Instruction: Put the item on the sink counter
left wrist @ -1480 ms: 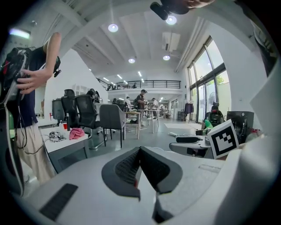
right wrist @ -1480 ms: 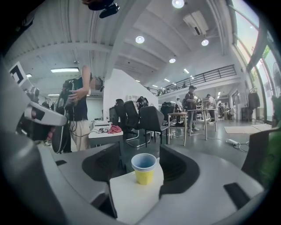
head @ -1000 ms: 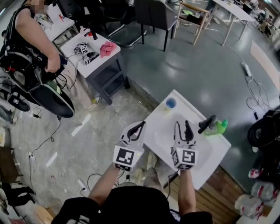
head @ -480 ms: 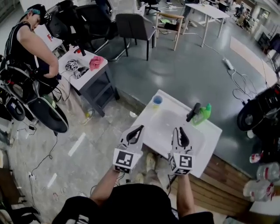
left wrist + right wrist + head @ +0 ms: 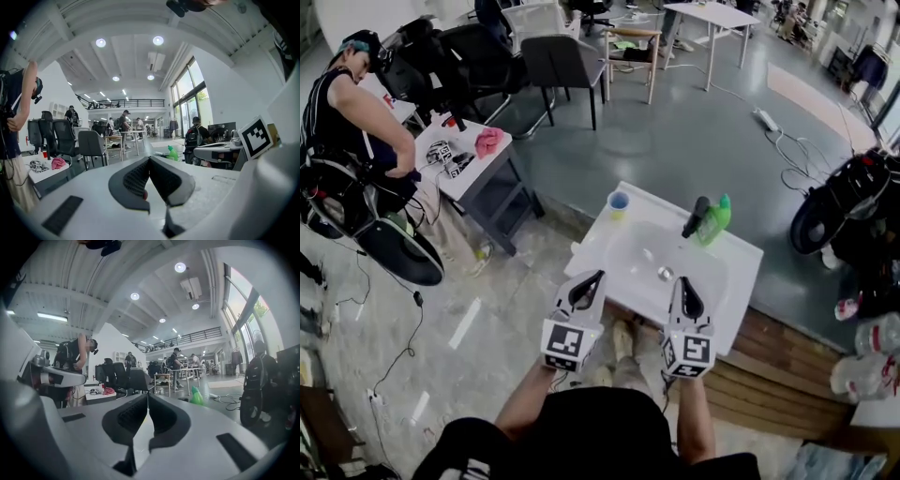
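My head camera looks steeply down from above on the white sink counter (image 5: 741,272) just ahead, while the cameras riding my left claw (image 5: 596,278) and right claw (image 5: 683,284) sit low, facing nearly level along their jaws across the hall, all three sharing the green bottle (image 5: 715,218).

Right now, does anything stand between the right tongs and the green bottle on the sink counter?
Nothing visible does. The right tongs, jaws just closed on nothing, face the green bottle across the basin; the black faucet stands beside it.
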